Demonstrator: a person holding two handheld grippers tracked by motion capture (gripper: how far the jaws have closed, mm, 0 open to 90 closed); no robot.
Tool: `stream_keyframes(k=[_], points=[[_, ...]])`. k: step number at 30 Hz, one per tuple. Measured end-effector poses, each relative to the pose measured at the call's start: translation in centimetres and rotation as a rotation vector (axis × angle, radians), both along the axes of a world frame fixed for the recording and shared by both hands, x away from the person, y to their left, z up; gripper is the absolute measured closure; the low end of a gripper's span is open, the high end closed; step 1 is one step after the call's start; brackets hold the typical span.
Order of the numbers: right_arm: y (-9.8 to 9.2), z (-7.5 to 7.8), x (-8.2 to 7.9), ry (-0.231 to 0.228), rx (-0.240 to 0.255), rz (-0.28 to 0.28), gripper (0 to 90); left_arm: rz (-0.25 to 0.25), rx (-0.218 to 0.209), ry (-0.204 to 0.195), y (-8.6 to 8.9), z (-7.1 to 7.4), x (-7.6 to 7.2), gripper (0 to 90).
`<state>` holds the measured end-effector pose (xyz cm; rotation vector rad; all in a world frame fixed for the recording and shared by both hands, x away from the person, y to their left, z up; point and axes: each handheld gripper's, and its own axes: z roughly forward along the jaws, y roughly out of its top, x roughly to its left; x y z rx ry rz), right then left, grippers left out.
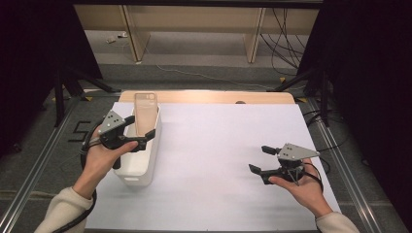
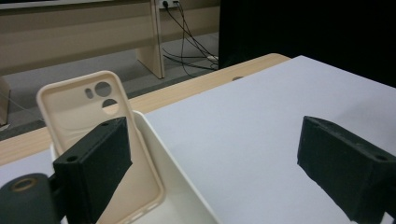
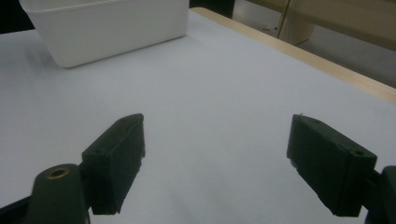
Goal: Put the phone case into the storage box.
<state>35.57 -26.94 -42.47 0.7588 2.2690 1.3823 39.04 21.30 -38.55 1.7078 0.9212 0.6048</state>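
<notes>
- Left gripper [image 1: 145, 137]: held above the white bin [image 1: 127, 171] at the left side of the table; its jaws stand wide apart, and nothing is pressed between the pads.
- In the left gripper view, one jaw sits just in front of the phone case [image 2: 88, 119] and overlaps its lower part; whether that pad touches the case cannot be told. The other jaw hangs over the bare white sheet [image 2: 261, 121], well apart from the case.
- Phone case: beige, soft-looking, with camera cut-outs near its top edge. It stands nearly upright in the far end of the bin, its lower part inside the bin, its top rising above the rim. In the high view it shows as a pale upright slab [image 1: 145, 112].
- Bin: a long white tub lying lengthwise near the sheet's left edge; its side wall also appears at the far edge of the right gripper view [image 3: 112, 28].
- Right gripper [image 1: 257, 159]: held low over the right side of the sheet, pointing toward the bin. Its jaws are spread wide and hold nothing; bare sheet lies between them.
- Surroundings: the white sheet covers most of a light wooden table [image 1: 214, 97], whose far edge shows beyond it. The stretch of sheet between the two grippers is open. Cables [image 1: 286, 43] lie on the floor beyond the table.
</notes>
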Motion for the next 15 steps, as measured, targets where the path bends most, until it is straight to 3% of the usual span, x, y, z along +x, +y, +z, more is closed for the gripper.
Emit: stream_keyframes(k=[10, 15], points=[[0.0, 0.0, 0.0, -0.001, -0.003, 0.0, 19.7, -0.028, 0.045, -0.014, -1.3, -0.9, -1.9, 10.0], [0.0, 0.0, 0.0, -0.001, -0.003, 0.0, 19.7, -0.031, 0.042, -0.023, -1.5, -1.0, -2.5, 10.5]])
